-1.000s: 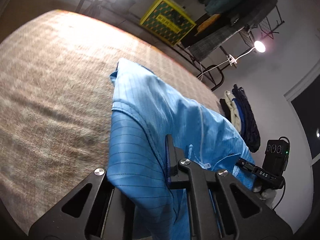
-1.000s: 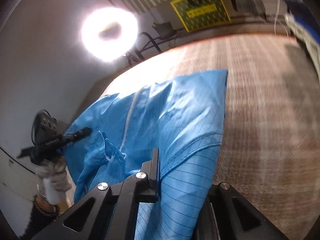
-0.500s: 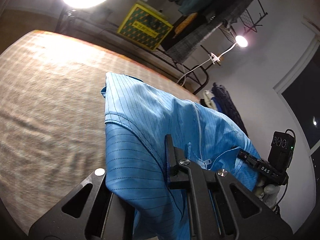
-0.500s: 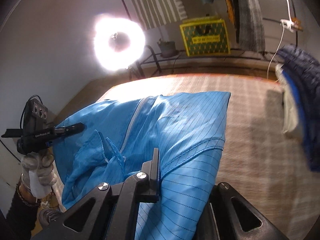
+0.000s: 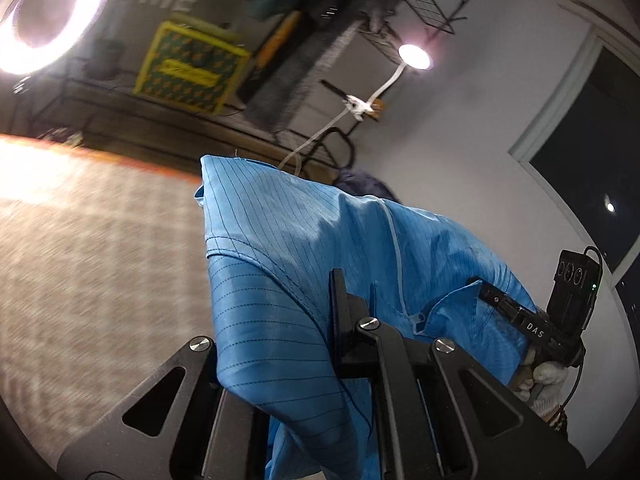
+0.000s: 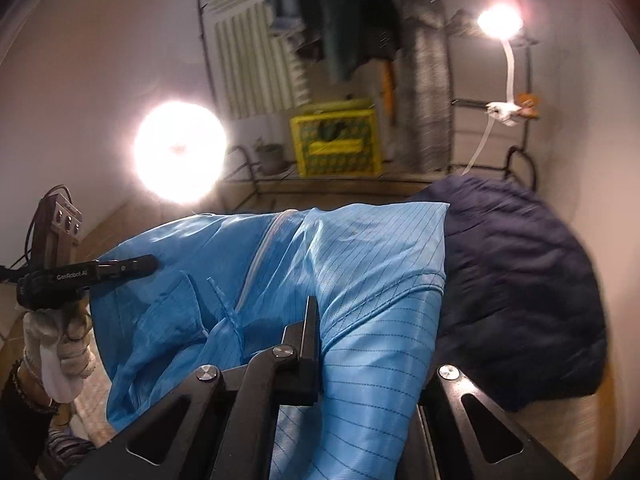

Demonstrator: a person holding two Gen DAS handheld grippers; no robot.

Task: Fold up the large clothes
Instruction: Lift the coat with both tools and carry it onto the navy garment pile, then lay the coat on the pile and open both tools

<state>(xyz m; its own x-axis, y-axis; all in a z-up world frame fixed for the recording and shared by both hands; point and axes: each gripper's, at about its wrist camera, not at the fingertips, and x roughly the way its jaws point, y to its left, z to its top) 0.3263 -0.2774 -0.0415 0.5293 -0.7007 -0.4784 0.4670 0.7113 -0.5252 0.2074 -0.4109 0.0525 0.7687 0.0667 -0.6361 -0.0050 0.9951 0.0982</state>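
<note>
Lifting off the worktop (image 5: pixel 80 240) now: both claws are higher than a second ago, the carpet-like surface has dropped away and the yellow crate (image 6: pixel 336 140) sits more central. Left claw (image 5: pixel 336 320) and right claw (image 6: pixel 310 340) are each clamped on the blue coat (image 5: pixel 300 248), stretched between them, tilted downward, beside the navy jacket (image 6: pixel 520 280).

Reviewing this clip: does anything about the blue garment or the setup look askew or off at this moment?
Nothing looks damaged. The blue garment hangs bunched between the left gripper and right gripper, both shut on it, collar flopped and front zipper slanting. A dark navy garment lies heaped beside it, unfolded.
</note>
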